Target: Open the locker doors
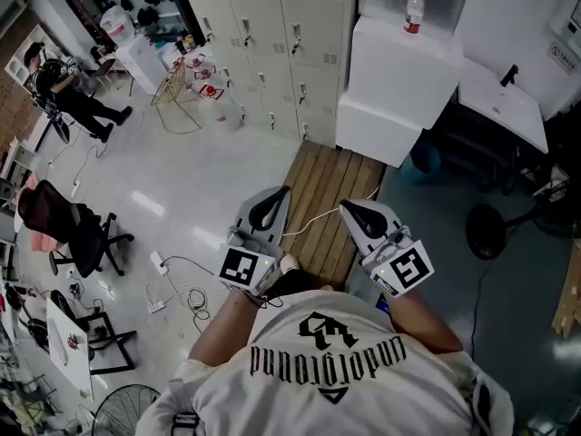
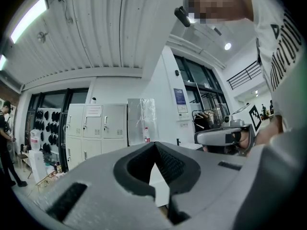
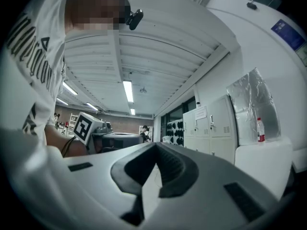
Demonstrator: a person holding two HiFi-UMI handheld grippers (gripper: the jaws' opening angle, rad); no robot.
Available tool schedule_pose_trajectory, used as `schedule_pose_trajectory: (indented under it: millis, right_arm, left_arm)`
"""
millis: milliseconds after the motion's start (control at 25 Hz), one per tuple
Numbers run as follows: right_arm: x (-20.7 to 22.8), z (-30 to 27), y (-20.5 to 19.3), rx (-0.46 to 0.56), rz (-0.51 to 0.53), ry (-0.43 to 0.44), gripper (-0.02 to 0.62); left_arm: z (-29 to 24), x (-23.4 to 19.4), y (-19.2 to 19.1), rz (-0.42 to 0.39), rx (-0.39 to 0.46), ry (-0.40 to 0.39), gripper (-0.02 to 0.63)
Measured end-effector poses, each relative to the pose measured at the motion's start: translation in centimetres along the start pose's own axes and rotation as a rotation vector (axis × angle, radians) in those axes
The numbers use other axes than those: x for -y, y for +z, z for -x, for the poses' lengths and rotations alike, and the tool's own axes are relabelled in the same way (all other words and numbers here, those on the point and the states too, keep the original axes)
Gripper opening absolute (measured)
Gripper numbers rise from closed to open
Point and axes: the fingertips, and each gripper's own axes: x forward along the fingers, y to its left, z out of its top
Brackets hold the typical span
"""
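A bank of pale grey lockers [image 1: 272,25] stands across the room with its doors shut; it also shows small in the left gripper view [image 2: 93,123] and in the right gripper view [image 3: 211,128]. My left gripper [image 1: 270,200] and right gripper [image 1: 352,209] are held side by side close to my chest, both aimed toward the lockers and well short of them. The left gripper's [image 2: 154,145] jaws meet at the tips with nothing between them. So do those of the right gripper [image 3: 154,147].
A wooden pallet [image 1: 331,203] lies on the floor just ahead. White boxes [image 1: 399,71] with a bottle [image 1: 415,12] stand right of the lockers. A black office chair [image 1: 68,230], floor cables [image 1: 177,289] and a seated person [image 1: 68,89] are to the left, a fan [image 1: 490,230] to the right.
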Motion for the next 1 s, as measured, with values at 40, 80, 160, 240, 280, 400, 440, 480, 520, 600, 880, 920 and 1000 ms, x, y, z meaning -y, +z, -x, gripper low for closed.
schedule_pose_trajectory:
  millis: [40,80,160,240,280,400,440,480,520,600,880,920,1000]
  right_arm:
    - [0.3,-0.1,-0.4,-0.006,-0.009,-0.008,0.006]
    - [0.6,-0.3,-0.8,-0.011,-0.018,-0.014,0.006]
    - [1.1,-0.6,-1.5,-0.018,-0.025,-0.021,0.006]
    - [1.5,-1.3,-2.0,-0.027,-0.023,-0.027,0.006]
    - [1.7,-1.7,-2.1,-0.030,-0.026,-0.029,0.006]
    - [2.5,-3.5,-2.3,-0.036,-0.031,-0.027,0.006]
    - [2.8,-4.2,-2.4,-0.038,-0.031,-0.025,0.006]
    - [3.0,-5.0,-2.6,-0.040,-0.031,-0.023,0.006]
    - [3.2,-5.8,-2.8,-0.042,-0.032,-0.021,0.006]
    - [3.5,-7.4,-3.1,-0.043,-0.032,-0.015,0.006]
    - [4.4,-14.4,-3.7,-0.050,-0.027,0.003,0.006]
    - [4.4,-15.5,-3.7,-0.050,-0.024,0.006,0.008]
    - [3.9,-17.4,-3.7,-0.051,-0.017,0.014,0.009]
  left_arm:
    - [-0.3,-0.1,-0.1,0.001,-0.002,-0.004,0.006]
    - [-0.6,-0.2,-0.4,0.002,-0.004,-0.008,0.006]
    - [-1.2,-0.7,-0.9,0.005,-0.008,-0.015,0.006]
    - [-1.6,-1.4,-1.5,0.010,-0.015,-0.019,0.006]
    - [-1.8,-1.8,-1.8,0.014,-0.019,-0.019,0.006]
    - [-2.5,-3.4,-2.2,0.026,-0.022,-0.017,0.006]
    - [-2.7,-4.1,-2.5,0.029,-0.022,-0.016,0.006]
    - [-2.8,-4.8,-2.7,0.033,-0.023,-0.013,0.006]
    - [-3.0,-5.6,-3.0,0.036,-0.023,-0.011,0.006]
    - [-3.3,-7.2,-3.4,0.041,-0.022,-0.007,0.006]
    - [-4.1,-13.1,-4.2,0.070,-0.043,-0.010,0.006]
    - [-3.9,-14.1,-4.4,0.059,-0.038,-0.013,0.006]
    - [-3.4,-15.8,-4.7,0.044,-0.023,-0.012,0.006]
